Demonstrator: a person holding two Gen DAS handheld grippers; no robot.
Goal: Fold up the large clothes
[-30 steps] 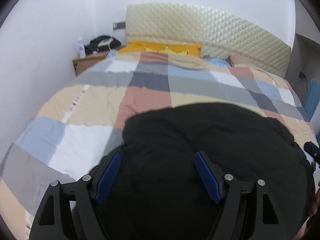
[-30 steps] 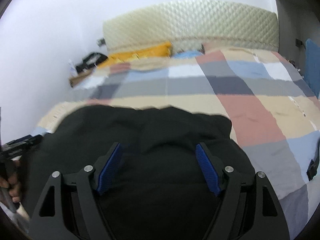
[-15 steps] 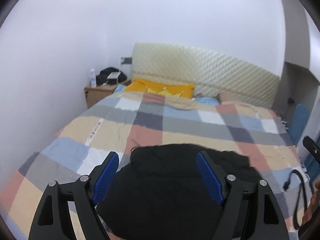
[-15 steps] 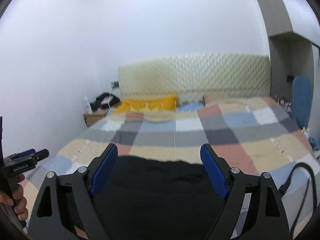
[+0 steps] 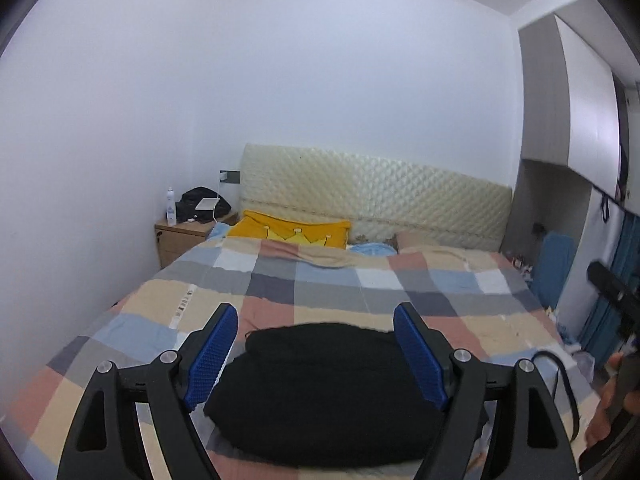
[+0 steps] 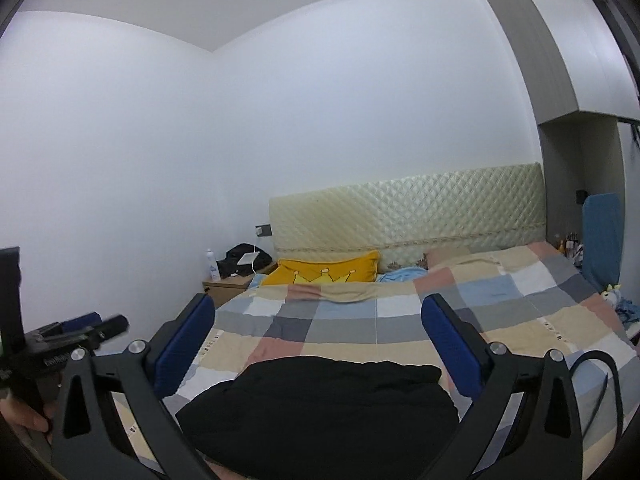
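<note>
Both tongs (image 5: 316, 356) (image 6: 318, 344) gape above black garment (image 5: 320, 392), folded, lumpy.

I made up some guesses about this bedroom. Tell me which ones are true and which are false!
1. The black garment lies on the bed. True.
2. The left gripper is pinching the garment. False: its jaws are open and empty, above it.
3. The pillow is green. False: it is yellow.
4. A bottle stands on the nightstand. True.
5. The right gripper is shut. False: its jaws have just been opening, nothing between them.
</note>
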